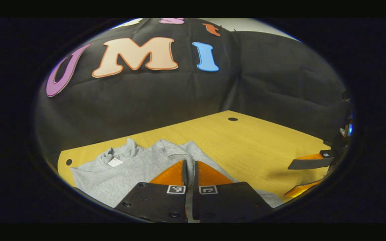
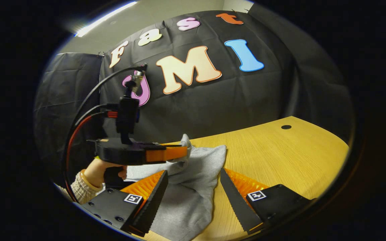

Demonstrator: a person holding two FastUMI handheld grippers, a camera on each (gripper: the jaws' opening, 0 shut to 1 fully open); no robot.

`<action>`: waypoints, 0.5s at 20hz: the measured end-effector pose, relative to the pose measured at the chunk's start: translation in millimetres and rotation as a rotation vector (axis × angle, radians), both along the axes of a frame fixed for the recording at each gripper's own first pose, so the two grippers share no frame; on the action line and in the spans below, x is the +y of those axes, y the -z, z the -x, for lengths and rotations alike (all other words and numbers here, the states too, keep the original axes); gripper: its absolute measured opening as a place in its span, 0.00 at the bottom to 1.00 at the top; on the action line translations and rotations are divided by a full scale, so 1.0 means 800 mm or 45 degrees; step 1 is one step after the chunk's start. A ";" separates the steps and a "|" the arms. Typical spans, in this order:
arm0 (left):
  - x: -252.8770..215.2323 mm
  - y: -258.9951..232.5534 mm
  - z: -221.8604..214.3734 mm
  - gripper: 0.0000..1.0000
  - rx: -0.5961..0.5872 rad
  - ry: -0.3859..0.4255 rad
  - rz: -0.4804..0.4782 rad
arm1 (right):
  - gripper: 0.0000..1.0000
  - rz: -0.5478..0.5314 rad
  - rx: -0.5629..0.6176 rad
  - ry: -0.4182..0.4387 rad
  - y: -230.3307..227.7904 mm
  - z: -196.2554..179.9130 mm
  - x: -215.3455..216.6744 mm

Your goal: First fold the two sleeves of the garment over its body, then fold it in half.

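A grey sweatshirt [image 1: 129, 170] lies on a yellow wooden table [image 1: 246, 147], its collar toward ten o'clock in the left gripper view. The left tongs [image 1: 189, 167] are clenched, and a fold of grey cloth, probably a sleeve, appears pinched between their orange fingers and lifted off the table. In the right gripper view those left tongs, held by a hand [image 2: 101, 170] at nine o'clock, hold the bunched cloth at their tip with the fabric draping down from it. The right tongs [image 2: 193, 190] are released, fingers wide apart, with the sweatshirt lying between and beyond them toward twelve o'clock. This looks like the sleeve-folding step, not yet finished. The next move likely calls for carrying the pinched cloth across the body and laying it flat before letting go.
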State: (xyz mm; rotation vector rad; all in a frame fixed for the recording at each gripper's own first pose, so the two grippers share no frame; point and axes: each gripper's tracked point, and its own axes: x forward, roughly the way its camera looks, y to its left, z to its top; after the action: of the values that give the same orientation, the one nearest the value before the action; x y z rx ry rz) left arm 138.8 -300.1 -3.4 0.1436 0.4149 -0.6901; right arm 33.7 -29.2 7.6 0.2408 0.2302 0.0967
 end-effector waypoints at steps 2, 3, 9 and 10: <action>-0.008 0.012 -0.008 0.00 0.016 -0.011 -0.002 | 0.97 -0.004 0.001 0.007 0.000 0.001 -0.004; -0.010 0.016 -0.010 0.00 0.021 -0.016 -0.008 | 0.97 -0.006 0.004 0.009 0.002 0.001 -0.007; -0.016 0.021 -0.020 0.05 0.002 -0.056 -0.001 | 0.97 -0.006 0.024 0.016 0.012 -0.001 -0.002; -0.016 0.020 -0.021 0.04 -0.004 -0.057 0.008 | 0.97 -0.004 0.026 0.016 0.014 -0.001 -0.003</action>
State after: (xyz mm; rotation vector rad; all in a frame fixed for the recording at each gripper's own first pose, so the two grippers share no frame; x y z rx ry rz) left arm 155.4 -312.9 -19.0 0.1294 0.4116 -0.6467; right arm 34.4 -31.4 -3.9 0.2466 0.2491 0.0821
